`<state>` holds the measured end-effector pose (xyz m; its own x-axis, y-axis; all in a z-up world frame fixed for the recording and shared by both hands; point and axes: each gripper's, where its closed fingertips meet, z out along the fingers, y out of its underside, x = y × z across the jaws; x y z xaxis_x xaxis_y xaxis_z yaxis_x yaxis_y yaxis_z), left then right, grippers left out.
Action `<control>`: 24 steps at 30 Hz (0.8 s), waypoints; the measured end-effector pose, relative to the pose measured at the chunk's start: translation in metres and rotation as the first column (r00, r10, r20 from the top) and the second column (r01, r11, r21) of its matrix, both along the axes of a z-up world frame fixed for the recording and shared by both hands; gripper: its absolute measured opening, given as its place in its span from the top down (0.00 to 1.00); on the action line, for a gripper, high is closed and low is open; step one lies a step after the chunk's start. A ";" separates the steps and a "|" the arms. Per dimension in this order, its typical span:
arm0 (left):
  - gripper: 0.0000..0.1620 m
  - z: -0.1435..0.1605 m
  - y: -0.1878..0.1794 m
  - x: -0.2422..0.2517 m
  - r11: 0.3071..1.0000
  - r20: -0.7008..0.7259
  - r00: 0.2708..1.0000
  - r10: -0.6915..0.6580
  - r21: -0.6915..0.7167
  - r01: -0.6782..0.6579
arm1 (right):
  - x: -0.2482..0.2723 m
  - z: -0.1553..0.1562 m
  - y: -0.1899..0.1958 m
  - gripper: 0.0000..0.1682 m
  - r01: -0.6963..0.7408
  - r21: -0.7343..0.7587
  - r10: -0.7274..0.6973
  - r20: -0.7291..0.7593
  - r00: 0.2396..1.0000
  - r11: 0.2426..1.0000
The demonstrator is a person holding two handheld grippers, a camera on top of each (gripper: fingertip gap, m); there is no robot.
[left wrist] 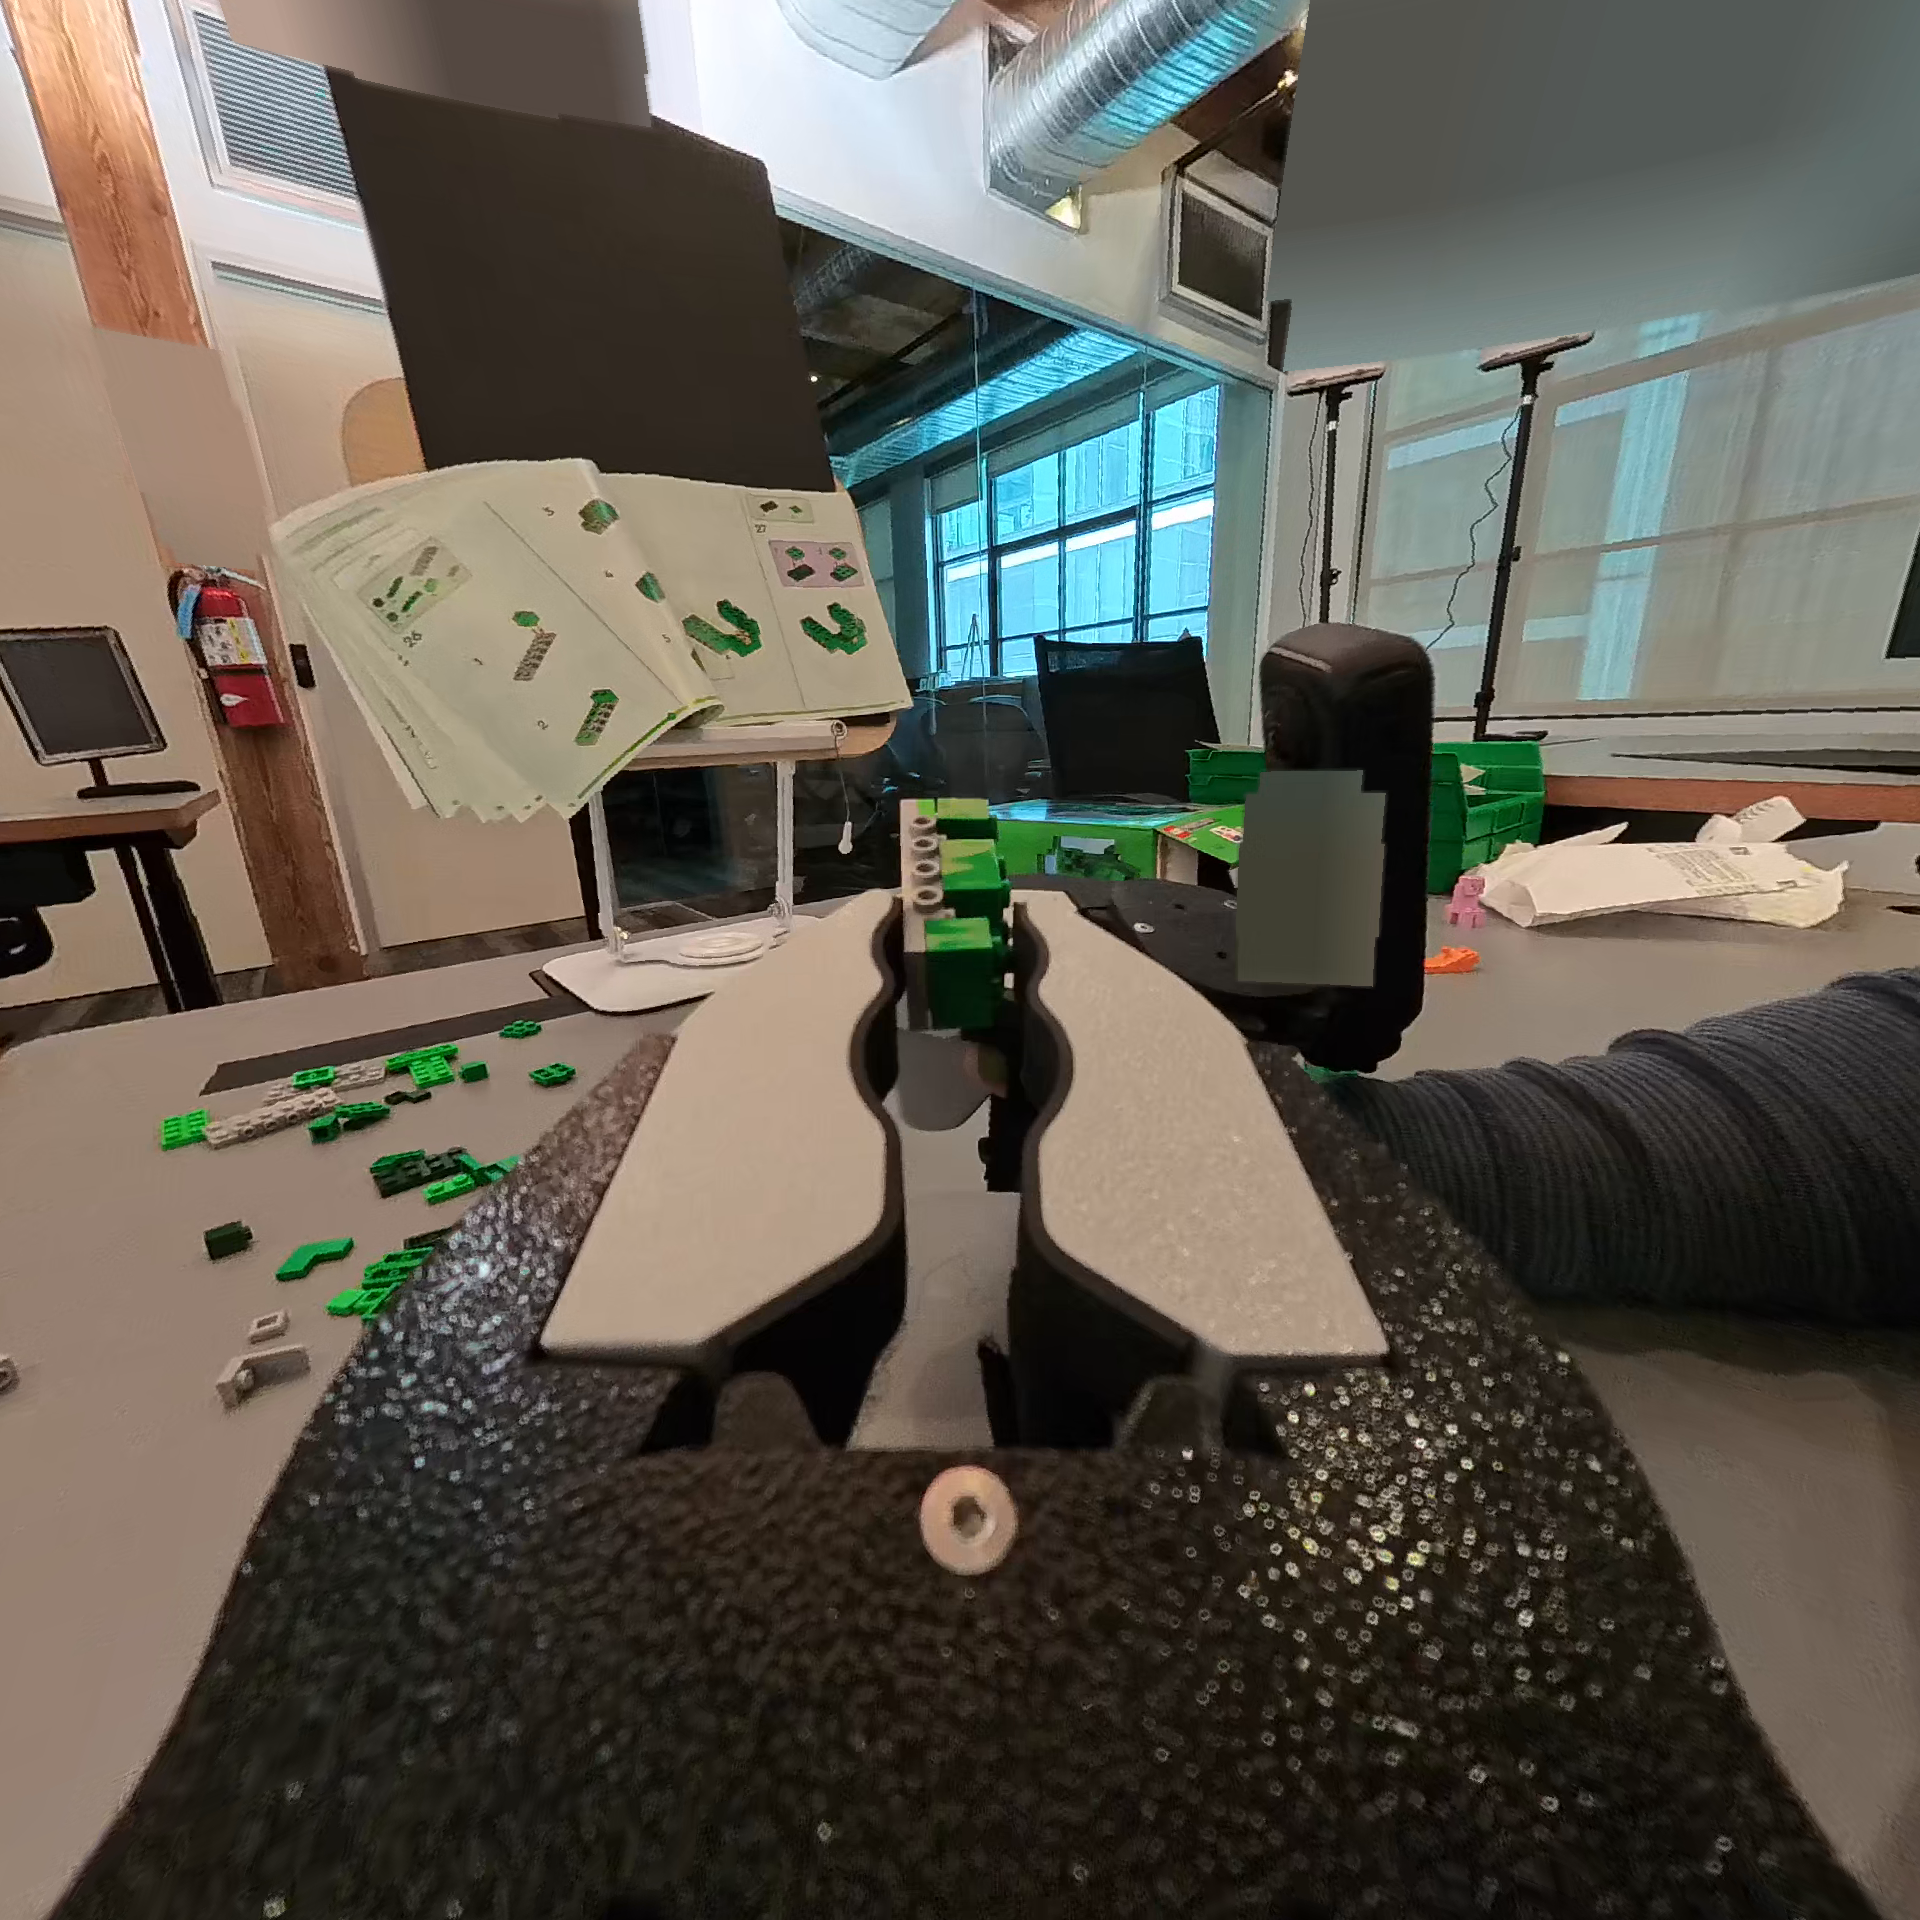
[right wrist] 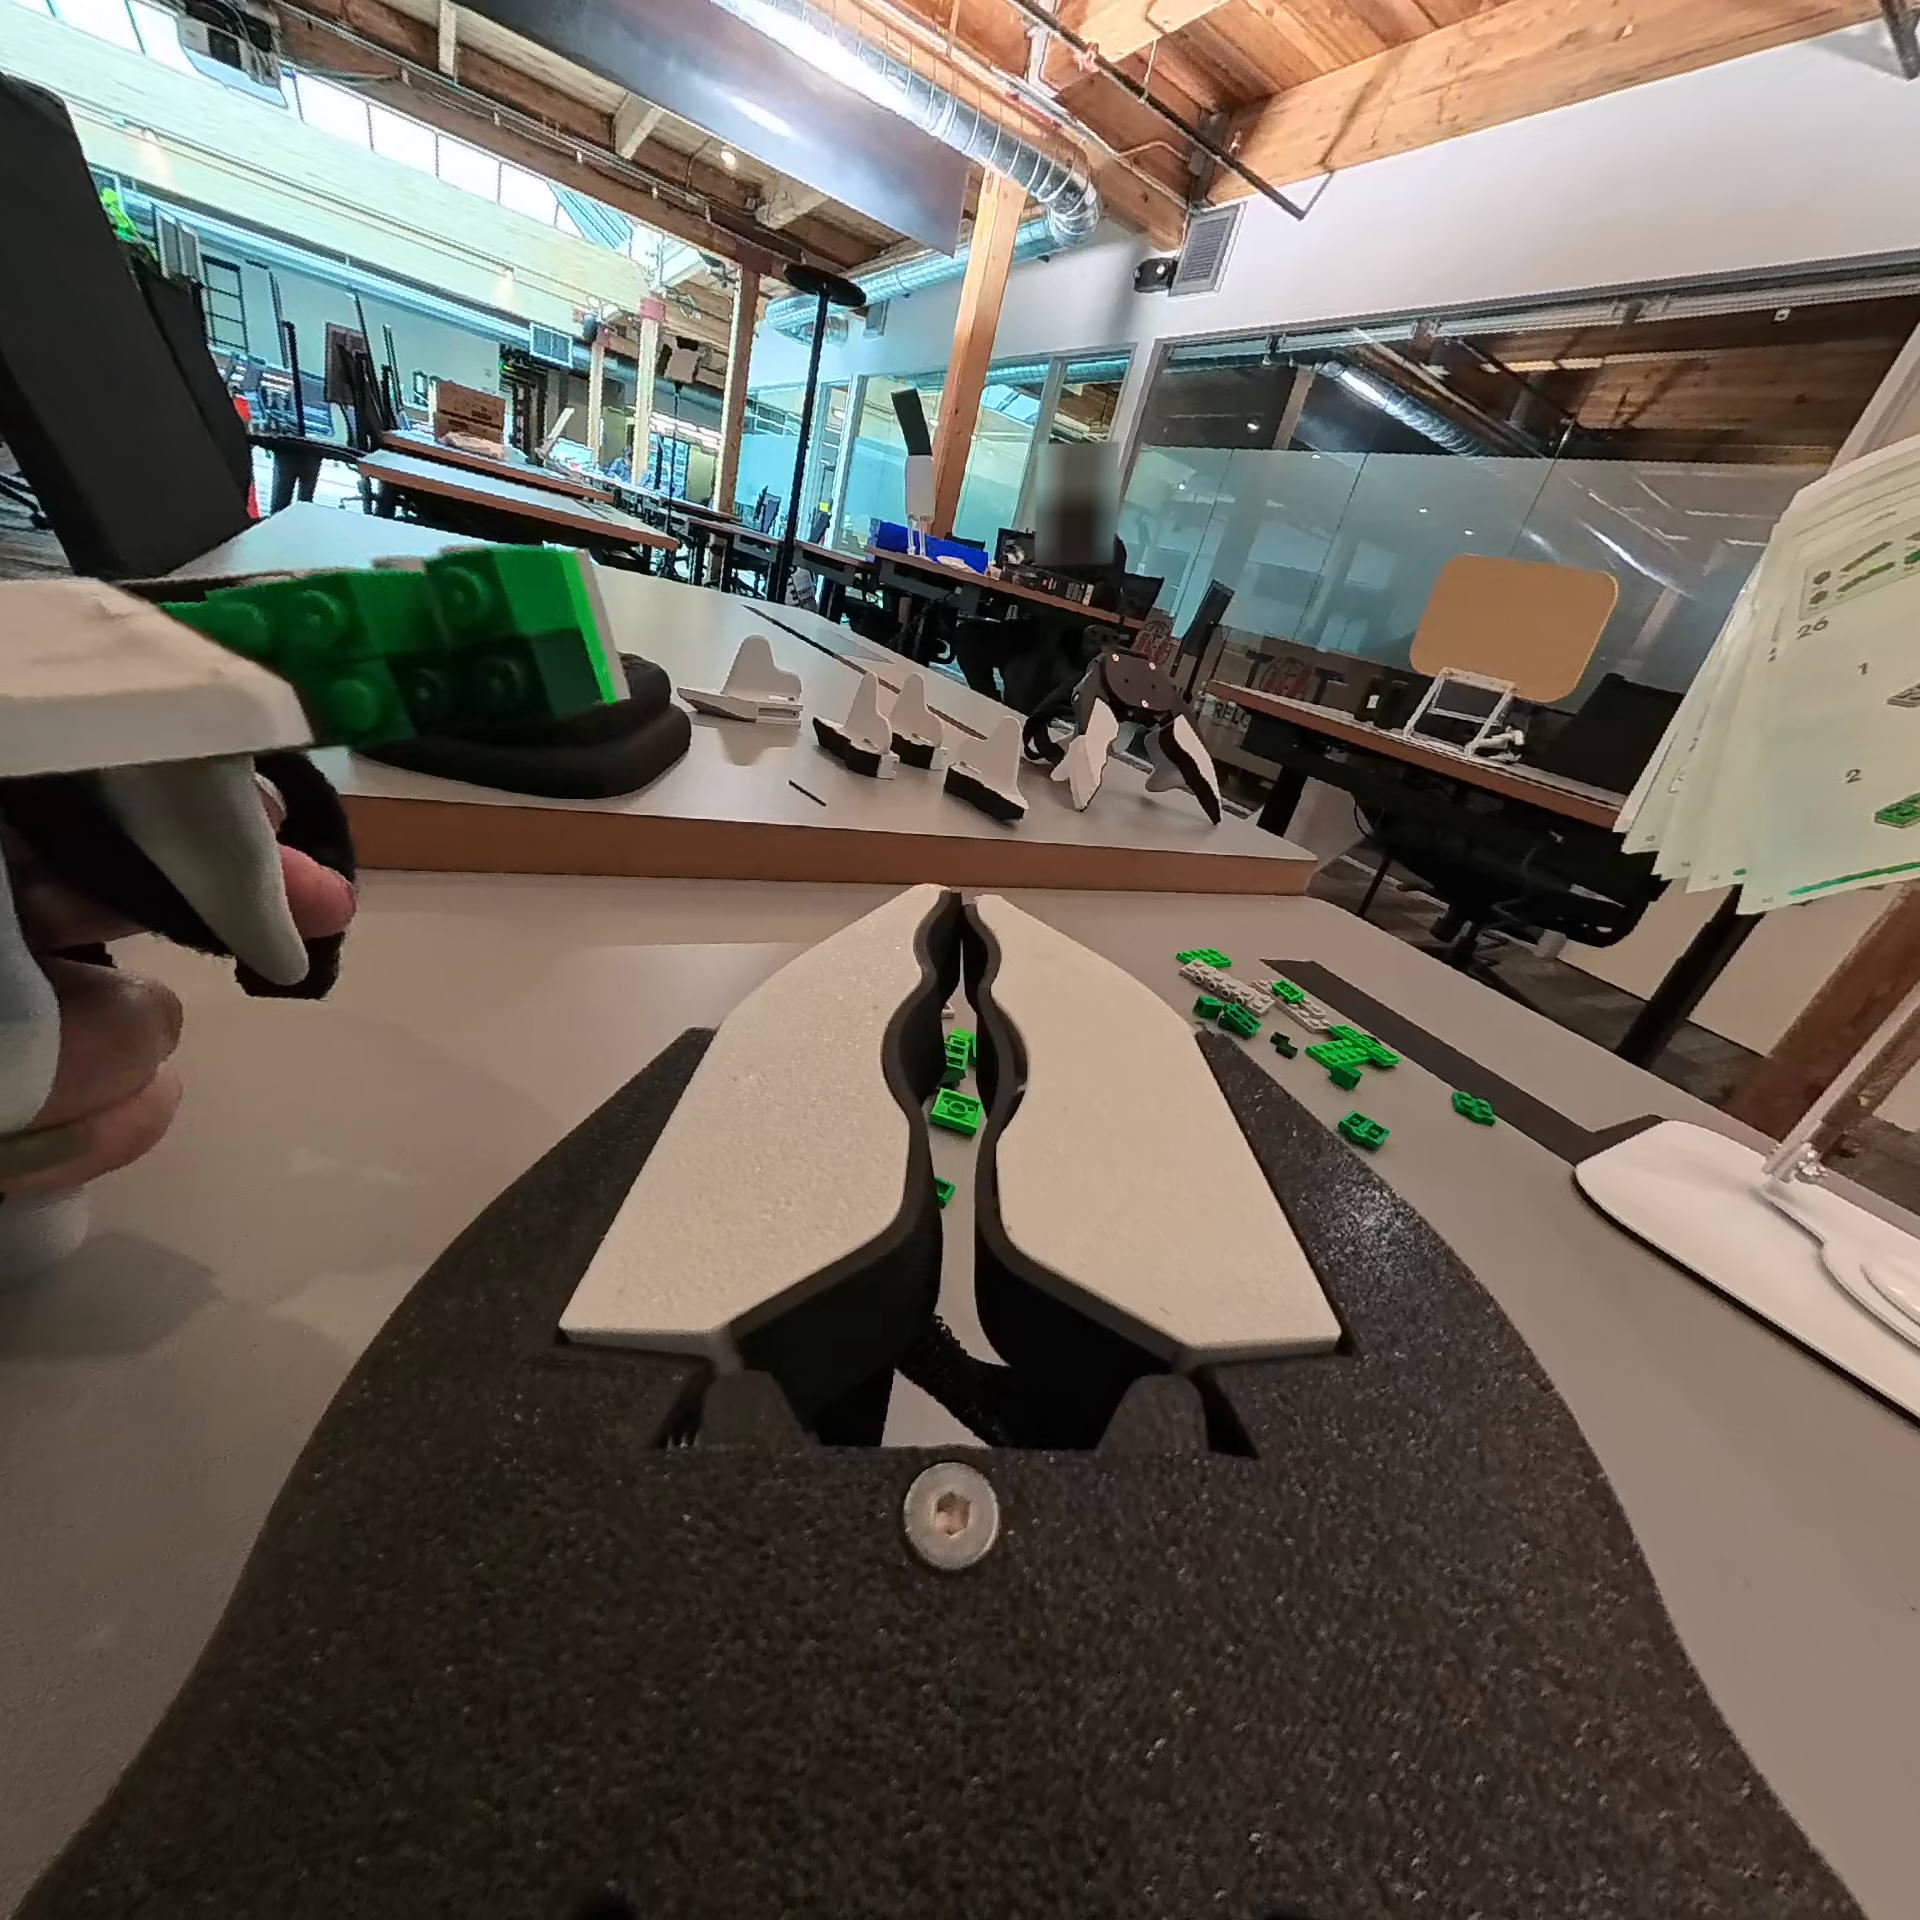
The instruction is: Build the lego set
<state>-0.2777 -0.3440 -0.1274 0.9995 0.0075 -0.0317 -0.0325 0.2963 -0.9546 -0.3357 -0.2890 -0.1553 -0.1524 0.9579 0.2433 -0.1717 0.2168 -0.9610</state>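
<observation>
- Left wrist view: the left gripper (left wrist: 958, 935) is clamped on a half-built lego assembly (left wrist: 958, 914), green bricks stacked against a grey studded strip, held up off the grey counter (left wrist: 125, 1475). Loose green and grey pieces (left wrist: 343, 1122) are scattered on the counter to the left. The instruction booklet (left wrist: 582, 613) sits open on a clear stand (left wrist: 686, 883) behind them. A dark blue sleeve (left wrist: 1662, 1132) reaches in from the right, and a green box (left wrist: 1101, 842) sits farther back.
- Right wrist view: the right gripper (right wrist: 961, 909) is basically closed, tips almost touching, with nothing in it that I can see. It hovers low over the counter (right wrist: 468, 1091), with loose pieces (right wrist: 1288, 1029) just ahead and to the right. The assembly (right wrist: 436, 644) shows at the upper left, pinched in the other gripper, with bare fingertips (right wrist: 317, 894) below it.
</observation>
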 end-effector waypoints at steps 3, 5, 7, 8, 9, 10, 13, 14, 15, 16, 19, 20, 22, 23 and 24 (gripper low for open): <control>0.89 0.003 -0.004 -0.003 1.000 0.009 1.000 0.012 0.024 -0.013 | 0.000 0.000 0.000 1.00 -0.002 0.000 0.002 0.001 1.000 1.000; 0.89 0.004 -0.005 -0.004 0.999 0.013 1.000 0.018 0.037 -0.019 | 0.000 0.000 0.000 1.00 -0.003 0.000 0.003 0.000 1.000 1.000; 0.89 0.004 -0.006 -0.005 0.999 0.025 1.000 0.016 0.039 -0.017 | 0.000 0.000 -0.001 1.00 -0.004 0.001 0.004 0.001 1.000 1.000; 0.89 0.004 -0.006 -0.005 0.999 0.032 0.999 0.015 0.039 -0.016 | 0.000 0.000 0.000 1.00 -0.003 0.001 0.003 0.001 1.000 1.000; 0.89 0.004 -0.006 -0.006 0.999 0.038 0.999 0.015 0.040 -0.016 | 0.000 0.000 0.000 1.00 -0.003 0.000 0.003 0.002 1.000 1.000; 0.89 0.004 -0.006 -0.007 0.999 0.045 0.999 0.015 0.041 -0.017 | 0.000 0.000 0.000 1.00 -0.002 -0.001 0.002 0.002 1.000 1.000; 0.89 0.003 -0.006 -0.009 0.999 0.069 0.998 0.010 0.043 -0.013 | 0.000 0.000 0.000 1.00 -0.003 -0.003 0.003 0.003 1.000 1.000; 0.89 0.003 -0.006 -0.010 0.999 0.076 0.997 0.009 0.044 -0.012 | 0.000 0.000 0.000 1.00 -0.004 -0.002 0.004 0.003 1.000 1.000; 0.89 0.003 -0.007 -0.010 0.999 0.083 0.997 0.008 0.045 -0.012 | 0.000 0.000 0.000 1.00 -0.004 -0.001 0.004 0.002 1.000 1.000; 0.89 0.003 -0.007 -0.011 0.999 0.089 0.996 0.006 0.047 -0.010 | 0.000 0.000 0.000 1.00 -0.005 0.000 0.005 0.002 1.000 1.000; 0.89 0.003 -0.008 -0.013 0.999 0.110 0.994 0.001 0.054 -0.007 | 0.000 -0.001 -0.001 1.00 -0.006 0.001 0.006 0.003 1.000 1.000; 0.89 0.003 -0.008 -0.013 0.998 0.116 0.993 0.001 0.056 -0.007 | 0.000 -0.001 0.000 1.00 -0.006 -0.001 0.006 0.003 1.000 1.000; 0.89 0.003 -0.008 -0.015 0.998 0.127 0.992 -0.001 0.058 -0.007 | 0.000 0.001 0.002 1.00 0.006 -0.005 -0.006 -0.003 1.000 1.000; 0.89 0.002 -0.008 -0.015 0.998 0.132 0.991 -0.001 0.058 -0.006 | 0.001 0.003 0.005 1.00 0.024 -0.023 -0.025 -0.009 1.000 0.999; 0.89 0.002 -0.008 -0.016 0.998 0.136 0.991 -0.002 0.057 -0.006 | 0.001 0.007 0.011 1.00 0.051 -0.054 -0.052 -0.011 0.999 0.997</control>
<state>-0.2933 -0.3523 -0.1255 0.9945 0.0072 0.1046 0.0954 0.3505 -0.9317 -0.3349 -0.2785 -0.1486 -0.1001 0.9761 0.1927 -0.1738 0.1735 -0.9694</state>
